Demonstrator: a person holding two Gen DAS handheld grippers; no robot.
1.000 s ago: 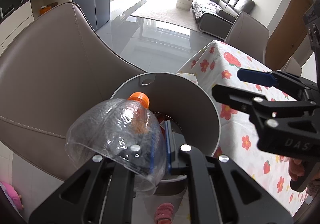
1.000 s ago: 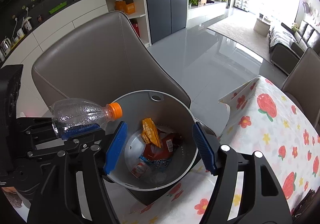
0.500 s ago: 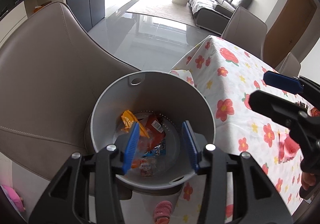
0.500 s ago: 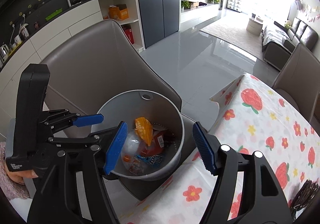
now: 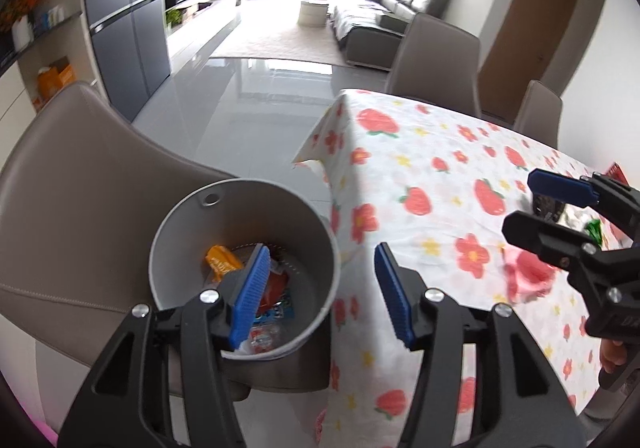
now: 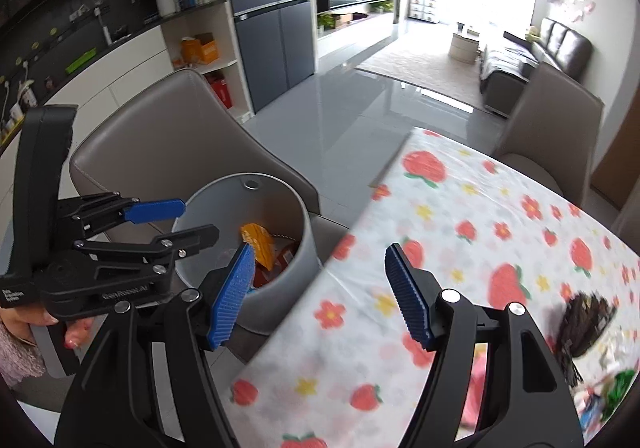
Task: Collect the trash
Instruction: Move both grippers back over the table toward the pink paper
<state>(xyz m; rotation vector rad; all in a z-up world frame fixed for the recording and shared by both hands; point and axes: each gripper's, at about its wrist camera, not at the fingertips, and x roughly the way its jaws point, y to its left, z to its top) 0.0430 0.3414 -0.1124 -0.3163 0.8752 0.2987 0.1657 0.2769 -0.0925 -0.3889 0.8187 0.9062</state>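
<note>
Floral tablecloth (image 5: 440, 176) drapes the table just beside a grey bin (image 5: 192, 224), which sits on a taupe chair (image 5: 80, 184) and holds wrappers (image 5: 276, 296); left gripper (image 5: 320, 296) hangs spread and empty over the bin's rim; right gripper (image 6: 320, 296) gapes empty over the table edge; more litter (image 6: 584, 324) lies farther along the table from the bin.

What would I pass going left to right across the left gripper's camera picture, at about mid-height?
Brown chair → grey trash bin with wrappers inside → flowered tablecloth → the right gripper, open, at the far right edge.
</note>
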